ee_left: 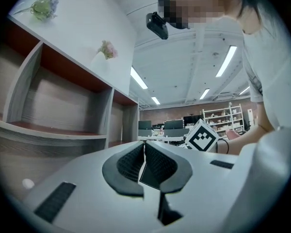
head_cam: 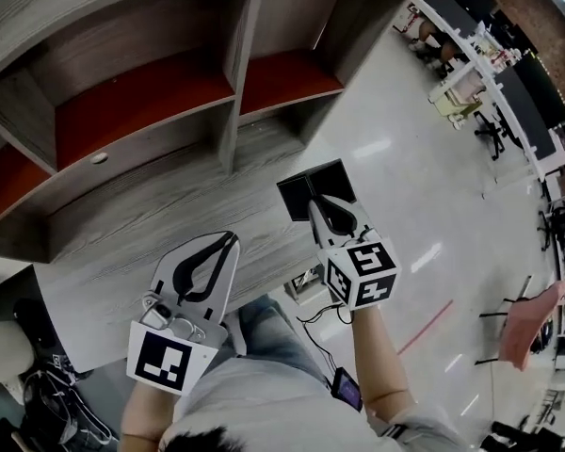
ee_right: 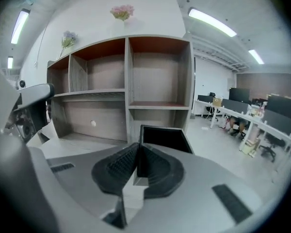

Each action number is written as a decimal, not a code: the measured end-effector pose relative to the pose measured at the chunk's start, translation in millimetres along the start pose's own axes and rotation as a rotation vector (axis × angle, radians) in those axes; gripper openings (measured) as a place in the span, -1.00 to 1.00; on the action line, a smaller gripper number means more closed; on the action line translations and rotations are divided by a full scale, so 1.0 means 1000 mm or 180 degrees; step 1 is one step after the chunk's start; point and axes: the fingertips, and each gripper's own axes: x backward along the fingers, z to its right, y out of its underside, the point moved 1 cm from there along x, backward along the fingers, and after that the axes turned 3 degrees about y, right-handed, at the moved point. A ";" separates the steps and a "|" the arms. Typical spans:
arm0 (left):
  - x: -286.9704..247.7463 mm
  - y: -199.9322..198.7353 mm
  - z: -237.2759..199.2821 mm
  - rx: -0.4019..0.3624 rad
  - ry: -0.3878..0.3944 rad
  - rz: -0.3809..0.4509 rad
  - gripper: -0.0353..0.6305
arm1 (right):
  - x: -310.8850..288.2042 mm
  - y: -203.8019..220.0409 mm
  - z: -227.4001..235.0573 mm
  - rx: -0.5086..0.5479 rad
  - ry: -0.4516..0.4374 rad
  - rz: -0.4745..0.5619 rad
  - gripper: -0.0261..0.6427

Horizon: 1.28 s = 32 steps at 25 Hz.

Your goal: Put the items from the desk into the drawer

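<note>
Drawer (head_cam: 292, 183): open, frame ctr, at desk (head_cam: 122, 243) edge.
Your R gripper (head_cam: 313, 201): clenched, tips at drawer rim.
Your L gripper (head_cam: 234, 237): clenched, empty, lower left, over desk.

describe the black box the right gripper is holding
The black box is open-topped, thin-walled and matte, its inside dark and apparently empty. It sits level at the end of the grey wood desk, partly past the edge over the floor. The right gripper has its fingers shut on the near wall.
</note>
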 end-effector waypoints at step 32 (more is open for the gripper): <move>-0.016 0.032 0.160 0.0108 0.2046 -0.0190 -0.86 | 0.194 0.149 0.001 -0.0980 0.1478 -0.0153 -0.81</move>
